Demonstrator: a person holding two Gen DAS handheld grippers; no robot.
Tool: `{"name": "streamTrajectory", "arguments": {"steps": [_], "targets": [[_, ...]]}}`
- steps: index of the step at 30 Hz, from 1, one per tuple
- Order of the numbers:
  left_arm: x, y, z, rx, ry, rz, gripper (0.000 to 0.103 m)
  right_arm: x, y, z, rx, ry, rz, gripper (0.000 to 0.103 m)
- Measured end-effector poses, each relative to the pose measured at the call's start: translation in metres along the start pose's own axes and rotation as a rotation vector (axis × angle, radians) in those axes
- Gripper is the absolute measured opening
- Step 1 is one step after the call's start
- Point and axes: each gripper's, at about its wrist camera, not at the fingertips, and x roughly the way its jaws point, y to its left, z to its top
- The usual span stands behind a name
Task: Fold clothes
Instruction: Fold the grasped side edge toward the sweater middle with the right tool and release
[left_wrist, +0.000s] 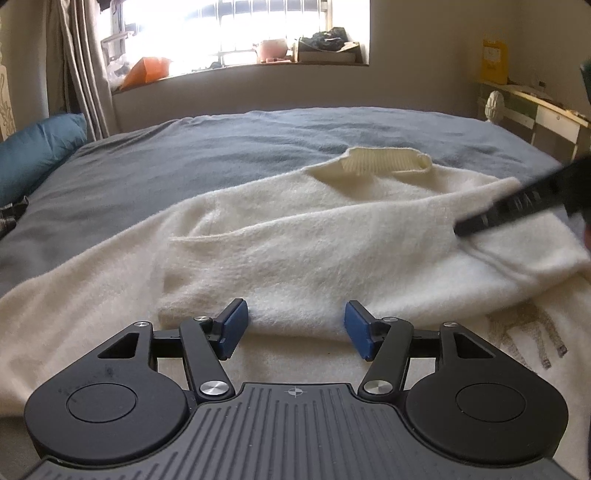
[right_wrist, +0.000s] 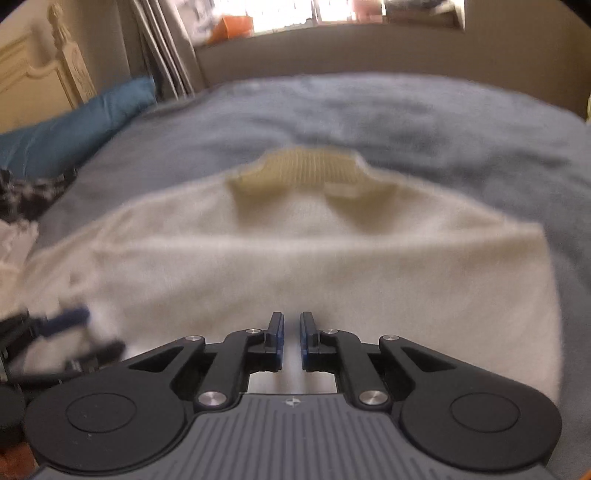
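Note:
A cream knitted sweater (left_wrist: 295, 236) lies on the grey-blue bed (left_wrist: 184, 155), ribbed collar (left_wrist: 388, 160) toward the window, one sleeve folded across its body. My left gripper (left_wrist: 294, 326) hovers low over the near edge of that folded sleeve; its blue pads (left_wrist: 232, 326) stand well apart and press on nothing. It also shows, blurred, in the right wrist view as the left gripper (right_wrist: 66, 323). My right gripper (right_wrist: 291, 339) is over the sweater (right_wrist: 295, 266), its jaws parted by a narrow gap with nothing between them. Its dark fingers (left_wrist: 498, 214) reach in over the sweater's right side.
A teal pillow (left_wrist: 40, 147) and a checked cloth (left_wrist: 11, 218) lie at the bed's left. A cluttered window sill (left_wrist: 240, 62) runs behind the bed, curtains (left_wrist: 81, 66) at the left. A painted desk (left_wrist: 535, 110) stands at the right. A cream headboard (right_wrist: 44, 81) stands far left.

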Motion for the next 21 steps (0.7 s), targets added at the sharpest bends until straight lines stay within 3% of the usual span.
{"name": "streamTrajectory", "arguments": {"steps": [11,16,21], "targets": [[0.001,0.003,-0.003,-0.007,-0.016,-0.015,0.06,0.055,-0.033,0.045,0.185,-0.041,-0.064,0.009],[0.002,0.007,-0.003,-0.015,-0.017,-0.028,0.061,0.025,-0.05,0.037,0.318,-0.106,-0.02,0.01],[0.003,0.009,-0.004,-0.02,-0.024,-0.036,0.063,-0.014,-0.097,0.013,0.433,-0.137,-0.084,0.01]]}}
